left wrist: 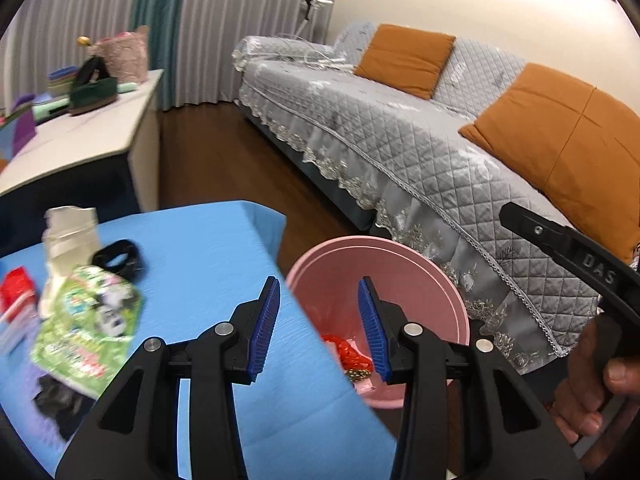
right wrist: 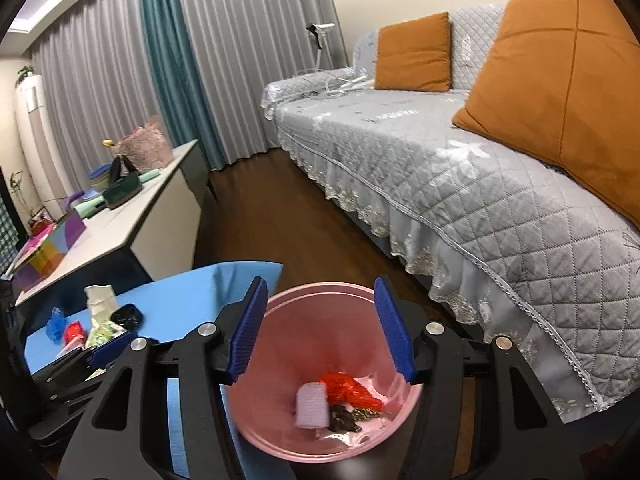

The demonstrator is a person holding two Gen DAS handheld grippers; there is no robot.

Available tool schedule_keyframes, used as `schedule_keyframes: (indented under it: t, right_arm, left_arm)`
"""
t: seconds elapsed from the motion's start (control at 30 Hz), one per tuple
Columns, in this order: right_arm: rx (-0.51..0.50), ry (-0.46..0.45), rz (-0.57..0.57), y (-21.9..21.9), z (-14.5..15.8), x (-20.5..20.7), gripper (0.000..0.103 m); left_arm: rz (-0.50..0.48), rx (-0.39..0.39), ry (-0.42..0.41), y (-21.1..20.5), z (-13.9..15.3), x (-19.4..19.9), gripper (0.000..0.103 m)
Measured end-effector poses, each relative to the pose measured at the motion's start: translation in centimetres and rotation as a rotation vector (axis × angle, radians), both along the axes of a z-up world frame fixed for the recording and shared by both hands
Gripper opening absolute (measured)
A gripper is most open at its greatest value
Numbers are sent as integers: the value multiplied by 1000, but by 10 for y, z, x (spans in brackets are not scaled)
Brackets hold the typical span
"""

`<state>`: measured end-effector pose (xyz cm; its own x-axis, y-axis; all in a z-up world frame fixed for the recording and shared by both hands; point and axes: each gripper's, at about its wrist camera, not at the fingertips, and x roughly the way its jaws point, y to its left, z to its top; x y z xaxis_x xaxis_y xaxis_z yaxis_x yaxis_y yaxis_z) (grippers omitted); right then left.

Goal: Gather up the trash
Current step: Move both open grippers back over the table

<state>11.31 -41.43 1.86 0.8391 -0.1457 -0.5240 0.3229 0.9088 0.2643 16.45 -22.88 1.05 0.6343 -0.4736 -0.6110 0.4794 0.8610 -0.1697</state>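
A pink bin (right wrist: 280,312) stands on the floor beside the blue table (left wrist: 208,252). It holds a red wrapper (right wrist: 348,390), a pale lilac piece (right wrist: 312,404) and dark scraps. My right gripper (right wrist: 320,328) is open and empty above the bin. My left gripper (left wrist: 318,316) is open and empty over the table's right edge, next to the bin (left wrist: 380,256). On the table lie a green packet (left wrist: 88,324), a white crumpled bag (left wrist: 70,236), a black ring-shaped object (left wrist: 118,258), a red wrapper (left wrist: 16,288) and a black item (left wrist: 56,400).
A grey quilted sofa (right wrist: 460,184) with orange cushions (right wrist: 560,92) runs along the right. A white cabinet (right wrist: 152,216) with bags and boxes stands behind the table. Dark wood floor (right wrist: 280,208) lies between them. The right gripper's handle and hand (left wrist: 592,392) show at the left view's right edge.
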Motion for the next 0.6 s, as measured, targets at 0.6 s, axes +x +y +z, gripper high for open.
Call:
schedule_keyframes:
  t: [0.6]
  right_arm:
    - [77, -80, 247, 109, 22, 12, 32]
  left_arm:
    - [286, 27, -91, 182, 51, -40, 30]
